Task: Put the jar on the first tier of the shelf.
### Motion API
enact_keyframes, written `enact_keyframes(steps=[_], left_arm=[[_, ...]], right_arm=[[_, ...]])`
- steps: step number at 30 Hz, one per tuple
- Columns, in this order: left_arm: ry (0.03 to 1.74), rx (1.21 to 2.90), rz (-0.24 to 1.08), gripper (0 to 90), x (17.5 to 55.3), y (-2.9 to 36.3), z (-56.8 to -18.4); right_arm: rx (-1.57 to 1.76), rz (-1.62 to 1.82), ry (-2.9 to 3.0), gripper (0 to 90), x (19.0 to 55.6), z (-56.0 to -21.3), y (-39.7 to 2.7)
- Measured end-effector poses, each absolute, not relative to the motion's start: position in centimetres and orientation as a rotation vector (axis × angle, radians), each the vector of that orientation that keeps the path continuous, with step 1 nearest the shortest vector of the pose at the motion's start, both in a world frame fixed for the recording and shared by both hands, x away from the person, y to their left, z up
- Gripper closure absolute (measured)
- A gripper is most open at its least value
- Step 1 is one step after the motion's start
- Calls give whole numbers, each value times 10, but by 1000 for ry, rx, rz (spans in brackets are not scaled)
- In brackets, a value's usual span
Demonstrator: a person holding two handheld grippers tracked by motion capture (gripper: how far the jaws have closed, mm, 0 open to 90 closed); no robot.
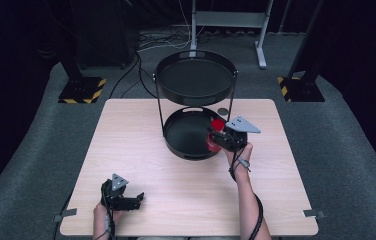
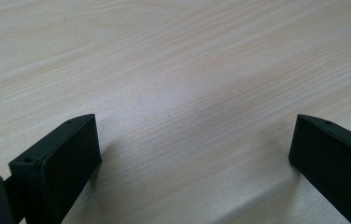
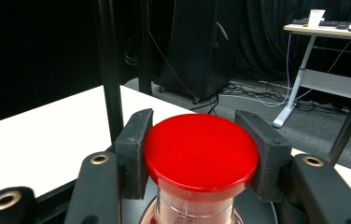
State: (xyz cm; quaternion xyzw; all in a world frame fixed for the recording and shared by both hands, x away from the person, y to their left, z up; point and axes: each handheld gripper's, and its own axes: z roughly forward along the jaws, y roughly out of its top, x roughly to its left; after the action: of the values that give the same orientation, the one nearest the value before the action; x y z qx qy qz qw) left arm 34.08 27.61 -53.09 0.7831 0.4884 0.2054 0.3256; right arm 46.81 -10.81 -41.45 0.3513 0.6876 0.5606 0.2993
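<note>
Pale wood desk (image 1: 126, 150) on grey carpet in a dark room, one two-tier black tray stand (image 1: 196, 82), your right tool (image 1: 216, 136) clenched on one red-lidded jar (image 3: 200, 151) over the lower tray (image 1: 186, 135), your left tool (image 1: 135, 200) released, resting on the desk.

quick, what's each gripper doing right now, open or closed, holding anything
Left gripper: open, holding nothing, low over the bare table.
Right gripper: closed on the red-lidded jar, fingers against the lid, over the lower tray.

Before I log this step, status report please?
Right claw shut on red-lidded jar, over lower tray. Left claw open, empty. Rack post close by.
</note>
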Motion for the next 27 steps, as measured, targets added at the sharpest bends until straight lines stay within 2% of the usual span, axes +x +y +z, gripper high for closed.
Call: enact_keyframes(steps=[27], left_arm=[[1280,2053,539,19,341,276,-531]], right_arm=[[978,1470,1825,478,497,-427,-91]])
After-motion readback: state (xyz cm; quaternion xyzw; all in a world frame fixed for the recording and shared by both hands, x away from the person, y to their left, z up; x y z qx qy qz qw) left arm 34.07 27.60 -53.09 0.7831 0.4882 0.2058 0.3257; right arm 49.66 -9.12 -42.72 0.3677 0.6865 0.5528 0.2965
